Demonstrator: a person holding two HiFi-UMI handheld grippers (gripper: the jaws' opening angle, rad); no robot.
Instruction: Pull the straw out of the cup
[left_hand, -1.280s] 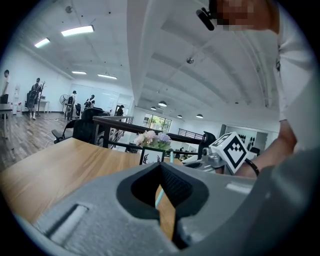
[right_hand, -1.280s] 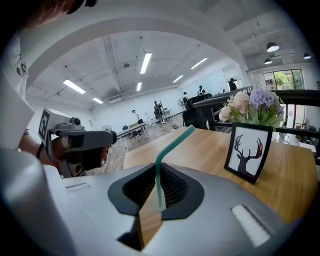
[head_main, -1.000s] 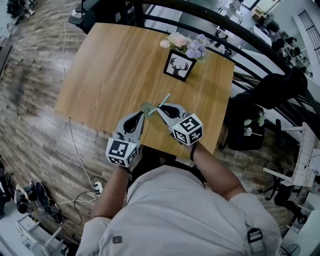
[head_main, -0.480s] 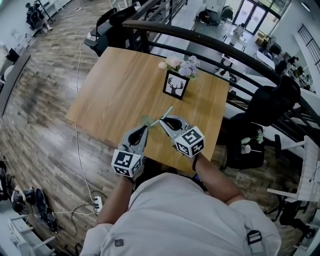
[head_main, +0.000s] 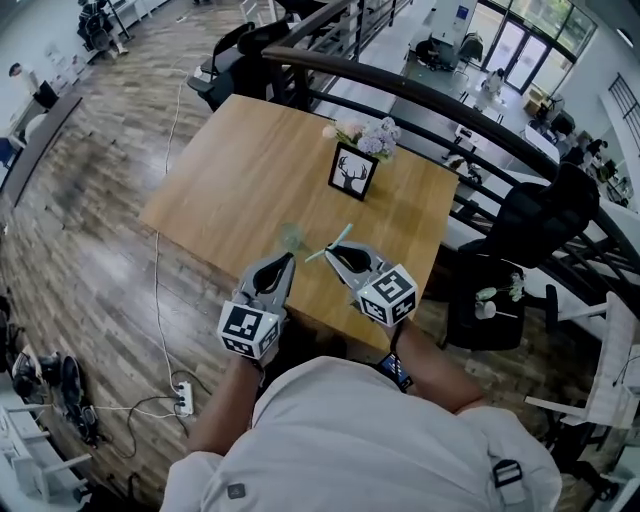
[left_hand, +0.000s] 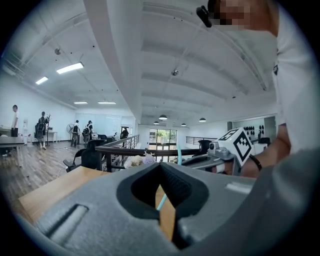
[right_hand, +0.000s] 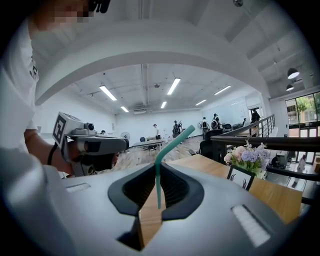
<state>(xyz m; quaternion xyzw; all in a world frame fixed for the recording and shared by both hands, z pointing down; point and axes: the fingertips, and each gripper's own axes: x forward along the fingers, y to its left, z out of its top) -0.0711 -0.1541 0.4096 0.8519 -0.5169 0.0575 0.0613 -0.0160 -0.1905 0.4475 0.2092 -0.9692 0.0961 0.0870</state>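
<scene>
A clear greenish cup (head_main: 291, 237) stands on the wooden table (head_main: 235, 165) just beyond my left gripper (head_main: 285, 260). That gripper is apart from the cup. In the left gripper view my left gripper (left_hand: 160, 167) has its tips together with nothing held, and only table and a sliver of straw show through the gap. My right gripper (head_main: 335, 251) is shut on a teal bendy straw (head_main: 343, 235). The straw's lower end hangs to the right of the cup, outside it. In the right gripper view the straw (right_hand: 158, 172) rises from my right gripper (right_hand: 157, 186) and bends to the right.
A framed deer picture (head_main: 352, 172) and a bunch of flowers (head_main: 365, 135) stand at the table's far edge. A dark railing (head_main: 440, 105) runs behind it, and a black chair (head_main: 500, 275) sits to the right. Cables and a power strip (head_main: 181, 398) lie on the floor at the left.
Both grippers have risen and drawn back toward the person. The straw's lower end, which was at the cup's mouth, now hangs clear of it. The cup stays on the table.
</scene>
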